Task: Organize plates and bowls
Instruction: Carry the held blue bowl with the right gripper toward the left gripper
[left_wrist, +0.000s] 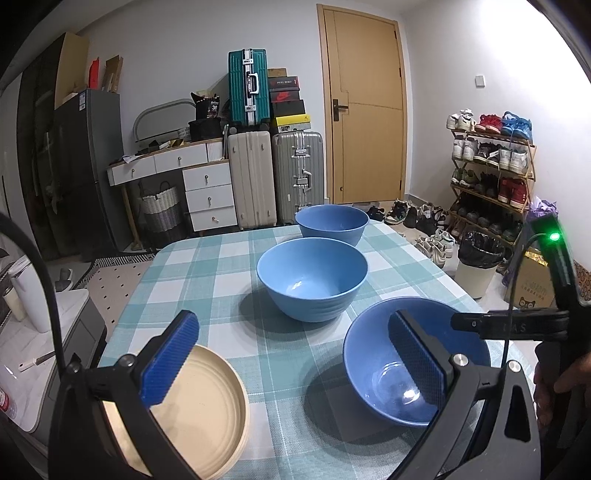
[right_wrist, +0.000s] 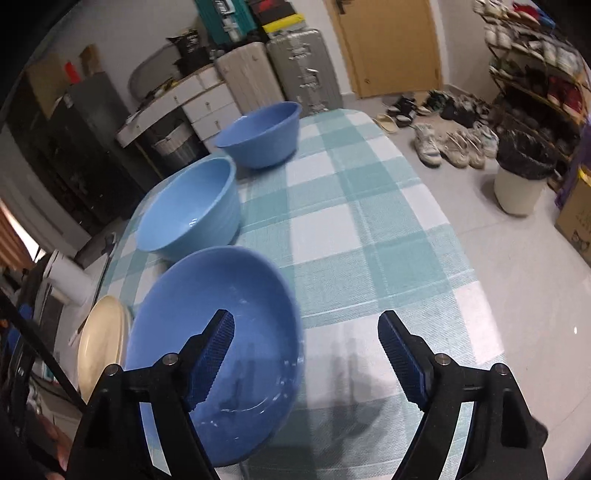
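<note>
Right wrist view shows the right gripper (right_wrist: 306, 363) gaping empty over the near blue bowl (right_wrist: 218, 332) on the checked table (right_wrist: 369, 229), a smooth, rigid, probably slippery bowl best pinched across its thin rim; the left gripper (left_wrist: 291, 363) gapes empty too.

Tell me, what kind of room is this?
Probably the entryway or living area of someone's home. There's a shoe rack full of sneakers beside a wooden door, stacked suitcases, and a table with a checked tablecloth holding blue bowls.
</note>
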